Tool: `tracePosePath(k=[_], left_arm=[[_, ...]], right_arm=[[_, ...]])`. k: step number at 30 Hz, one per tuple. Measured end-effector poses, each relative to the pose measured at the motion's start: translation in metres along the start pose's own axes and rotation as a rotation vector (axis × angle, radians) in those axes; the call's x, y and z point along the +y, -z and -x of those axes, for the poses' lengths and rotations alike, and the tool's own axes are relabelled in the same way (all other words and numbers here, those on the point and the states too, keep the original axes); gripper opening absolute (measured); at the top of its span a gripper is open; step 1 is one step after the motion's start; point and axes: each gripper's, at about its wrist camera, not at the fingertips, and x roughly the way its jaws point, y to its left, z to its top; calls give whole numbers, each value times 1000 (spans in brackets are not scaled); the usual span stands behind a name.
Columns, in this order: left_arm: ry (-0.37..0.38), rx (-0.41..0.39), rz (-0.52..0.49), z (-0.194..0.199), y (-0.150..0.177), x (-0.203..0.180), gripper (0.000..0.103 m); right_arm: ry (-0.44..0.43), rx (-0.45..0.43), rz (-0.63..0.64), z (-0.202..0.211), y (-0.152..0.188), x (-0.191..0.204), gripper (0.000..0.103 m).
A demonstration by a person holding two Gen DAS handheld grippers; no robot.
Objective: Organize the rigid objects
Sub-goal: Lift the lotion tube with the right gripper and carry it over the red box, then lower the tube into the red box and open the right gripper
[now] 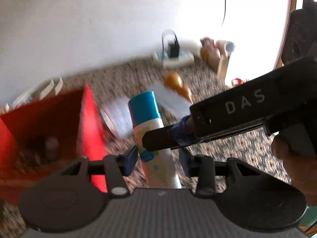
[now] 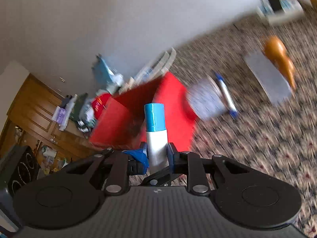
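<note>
Right gripper (image 2: 157,154) is clamping the tube (image 2: 155,127) low on its white body, blue cap pointing up and away; pads are pressing both sides. In the left wrist view the right gripper's fingers (image 1: 156,141) are crossing the tube from the right. Left gripper (image 1: 157,158) is sitting around the tube lower down: left pad is touching or nearly touching, right pad is standing clear, so it looks not clamped. Blur is making contact hard to call.

Tube is hanging in the air over the carpet (image 2: 257,138), just beside the red bin (image 2: 174,107), not yet in it.

Risks, as judgement:
- Grip is low and the tube is long and smooth, so it is likely to pivot or slip between the pads on a fast swing.
- Two grippers are crowding one tube; a knock from the left one could twist it loose.
- Cap could catch the bin wall on the way in.

Tube: white rigid body, bright blue cap, pale green-blue label print, looking intact.

Farther out: pen (image 2: 226,95), an orange bottle (image 2: 277,57) lying on the carpet, white wall behind.
</note>
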Motion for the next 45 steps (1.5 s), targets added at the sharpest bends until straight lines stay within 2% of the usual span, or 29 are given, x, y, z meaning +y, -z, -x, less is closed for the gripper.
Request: tracePosePath(k=[3, 8, 13, 16, 19, 22, 23, 25, 30, 35, 39, 41, 45], left_arm=[[-13, -69, -13, 21, -15, 28, 41], [-52, -128, -30, 49, -34, 91, 41], [-106, -128, -37, 61, -38, 156, 41], [-118, -80, -18, 52, -34, 197, 41], [-132, -9, -13, 31, -27, 226, 41], [-149, 68, -20, 10, -15, 248, 41], [-178, 121, -1, 3, -11, 255, 41], [-170, 176, 19, -11, -3, 266, 41], [-162, 282, 71, -32, 12, 285, 41], [-130, 333, 119, -38, 14, 296, 43], [-124, 331, 118, -38, 16, 297, 45], [-123, 326, 120, -38, 16, 298, 54], [-114, 309, 135, -36, 16, 301, 59]], right_arm=[[-7, -55, 55, -15, -15, 27, 3], [-30, -114, 135, -59, -33, 75, 3], [-46, -116, 179, -116, -40, 114, 3], [-40, -89, 180, -153, -42, 126, 3], [-27, -33, 153, -195, -42, 122, 3], [-15, 29, 120, -224, -39, 120, 4], [-8, 53, 105, -234, -38, 118, 4], [25, 107, 62, -253, -36, 114, 4], [44, 205, -13, -277, -36, 109, 4], [92, 236, 3, -283, -31, 113, 4], [102, 227, -5, -281, -30, 110, 4], [96, 223, -43, -280, -31, 104, 4], [107, 200, -62, -275, -30, 103, 4]])
